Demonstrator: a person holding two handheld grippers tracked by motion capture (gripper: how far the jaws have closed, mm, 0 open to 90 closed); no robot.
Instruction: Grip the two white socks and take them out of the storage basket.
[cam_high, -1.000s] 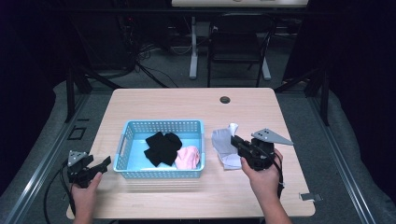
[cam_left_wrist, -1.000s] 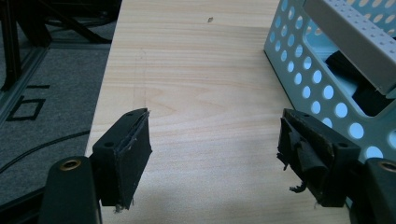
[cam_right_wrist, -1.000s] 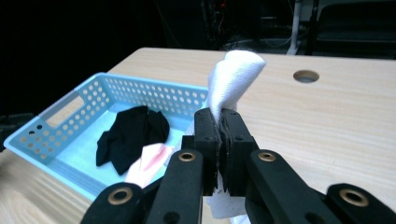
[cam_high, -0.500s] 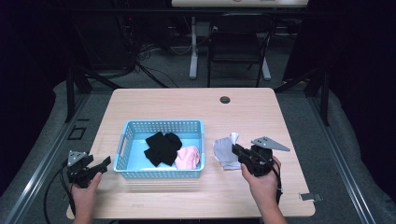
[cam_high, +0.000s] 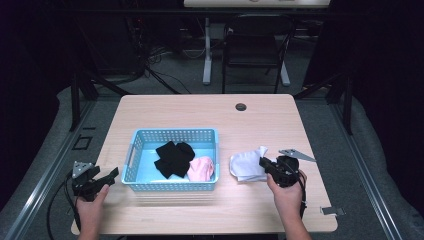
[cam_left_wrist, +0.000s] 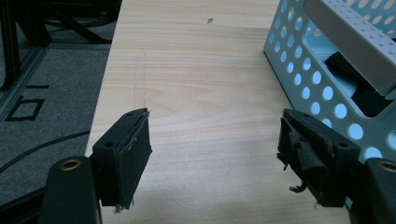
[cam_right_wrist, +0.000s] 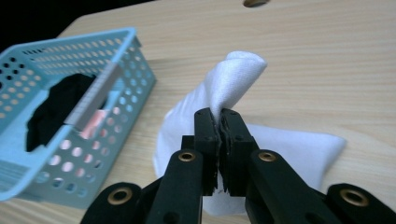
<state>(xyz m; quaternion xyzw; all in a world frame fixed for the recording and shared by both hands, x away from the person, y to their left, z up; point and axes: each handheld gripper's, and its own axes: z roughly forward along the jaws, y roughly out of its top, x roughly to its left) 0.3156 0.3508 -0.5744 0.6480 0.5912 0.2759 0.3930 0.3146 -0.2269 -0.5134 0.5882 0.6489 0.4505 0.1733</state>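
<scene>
The white cloth (cam_high: 247, 166) is pinched in a fold between the clenched jaws of the right tool (cam_high: 268, 167), its lower part spread on the bench (cam_high: 270, 125) just right of the blue basket (cam_high: 172, 135). A black cloth (cam_high: 172, 157) and a pink cloth (cam_high: 202, 169) are held in the basket. The left tool (cam_high: 107, 176) is kept released, wide apart, left of the basket.

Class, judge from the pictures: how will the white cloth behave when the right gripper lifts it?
Probably floppy: the white cloth folds and droops around the shut right gripper. Likely light, since a thin pinch holds a peak up. It should drape, not roll.
</scene>
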